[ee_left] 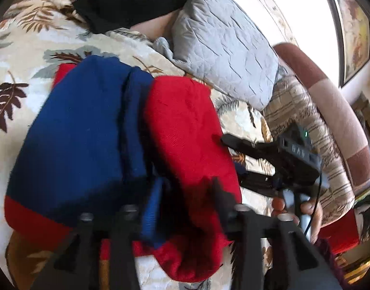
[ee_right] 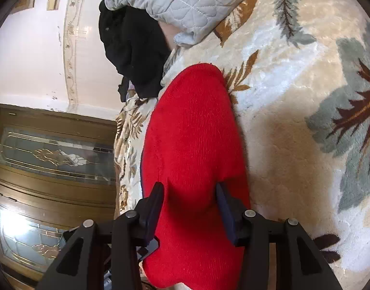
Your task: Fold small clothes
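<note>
We see the right gripper point(ee_right: 189, 205) spread wide, red knit between its fingers point(ee_right: 152, 207); whether they touch it we cannot tell. Our left gripper point(ee_left: 182, 193) is blurred into the cloth; we cannot tell its opening. The red-and-blue garment point(ee_left: 107, 130) lies bunched on the leaf-patterned bedspread point(ee_right: 293, 120). Beyond it lie a grey quilted pillow point(ee_left: 223, 55) and black clothing point(ee_left: 131, 0).

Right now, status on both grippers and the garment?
Right gripper open, fingers astride red sleeve. Left gripper over red-and-blue garment, grip unclear. Grey quilted pillow and black clothing beyond, apart.
</note>
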